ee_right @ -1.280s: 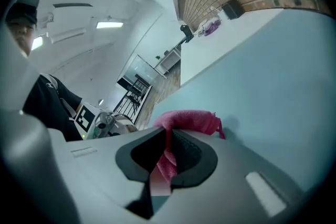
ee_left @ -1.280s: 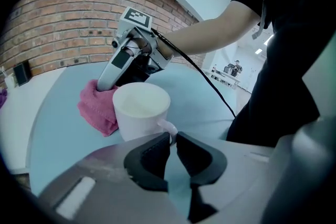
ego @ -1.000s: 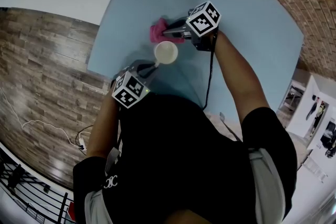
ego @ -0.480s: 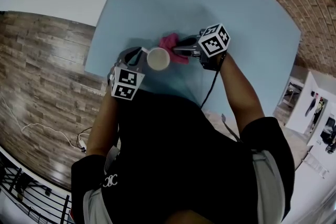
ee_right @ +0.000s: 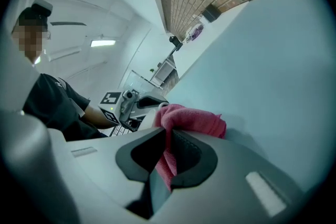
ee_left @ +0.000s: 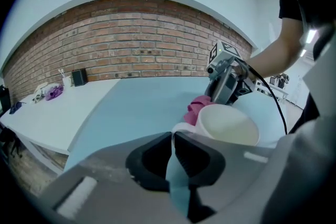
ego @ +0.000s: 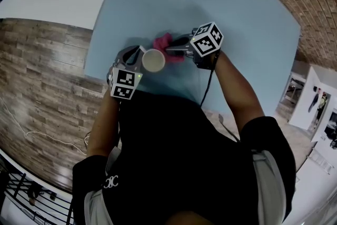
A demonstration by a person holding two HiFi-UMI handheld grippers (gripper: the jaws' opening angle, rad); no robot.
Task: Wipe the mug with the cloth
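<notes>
Head view: the mug (ego: 153,60) stands near the near edge of the blue desk (ego: 221,2), mouth up. The left gripper (ego: 139,52) is at its left side and the right gripper (ego: 169,50) comes in from the right. The pink cloth (ego: 164,42) is bunched at the mug's far side, touching it or just beside it (from above I cannot tell which). Whether the mug's base sits on the desk is not clear either.

Left gripper view: the main risk shows here. The mug (ee_left: 228,126) is gripped only by its thin handle (ee_left: 184,127), so a firm push from the cloth (ee_left: 198,106) could probably twist the mug in that pinch or tip it. The left gripper's (ee_left: 174,136) jaws have just been closing. They now stand almost together, with only a narrow slit between them, and they pinch the handle at their tips.

Right gripper view: the second risk is the cloth working loose, since only one fold is caught while the rest bulges free ahead of the tips. The right gripper's (ee_right: 169,136) jaws are pressed together on that fold of cloth (ee_right: 191,118). The bundle hides nearly all of the mug, and the left gripper (ee_right: 139,104) shows just beyond it.
</notes>
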